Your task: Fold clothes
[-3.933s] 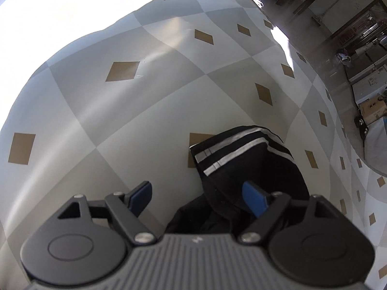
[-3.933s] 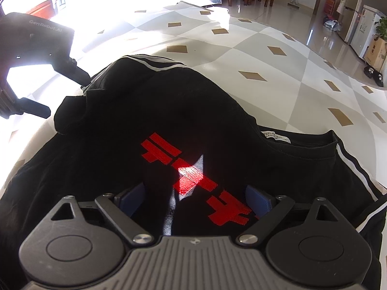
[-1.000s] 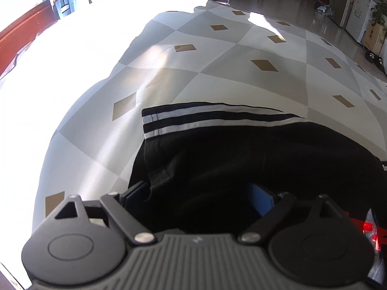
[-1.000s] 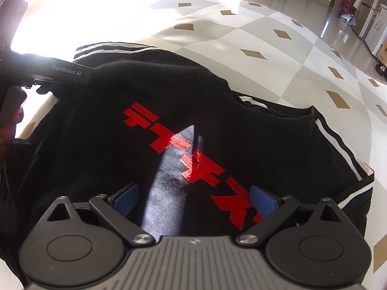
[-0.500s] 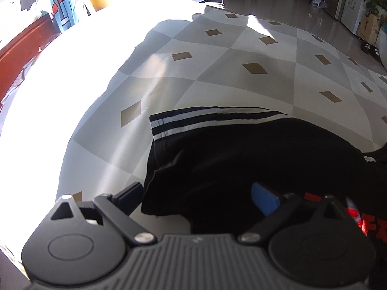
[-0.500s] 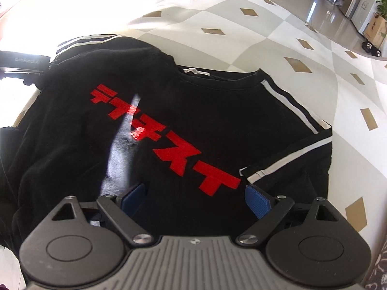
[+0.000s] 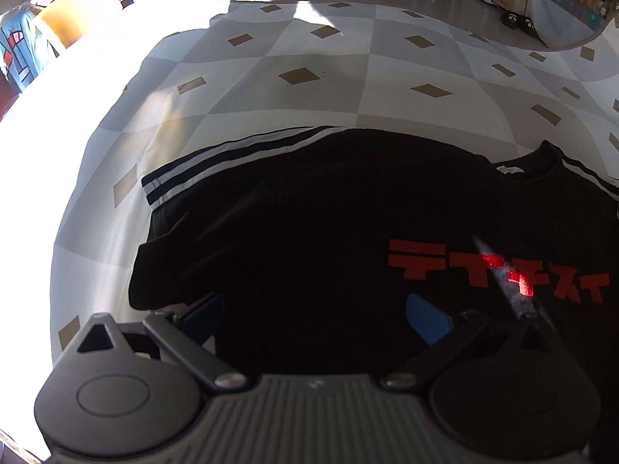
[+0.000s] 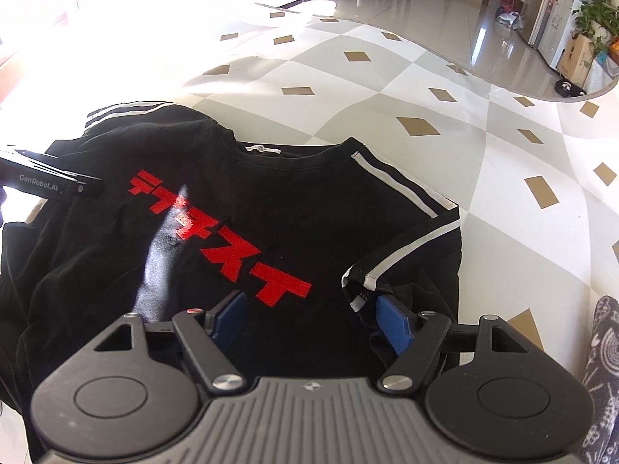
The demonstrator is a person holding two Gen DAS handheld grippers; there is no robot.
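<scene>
While spread wide, both grippers, left gripper and right gripper, low over black T-shirt.

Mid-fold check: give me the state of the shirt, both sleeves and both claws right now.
Shirt: lying front up on the tablecloth, red print showing, not yet folded in half.
Left sleeve: folded in over the body, striped edge on top.
Right sleeve: partly folded in, cuff bunched near the right claw.
Left claw: open, over the shirt, holding nothing.
Right claw: open, over the shirt, holding nothing.
</scene>
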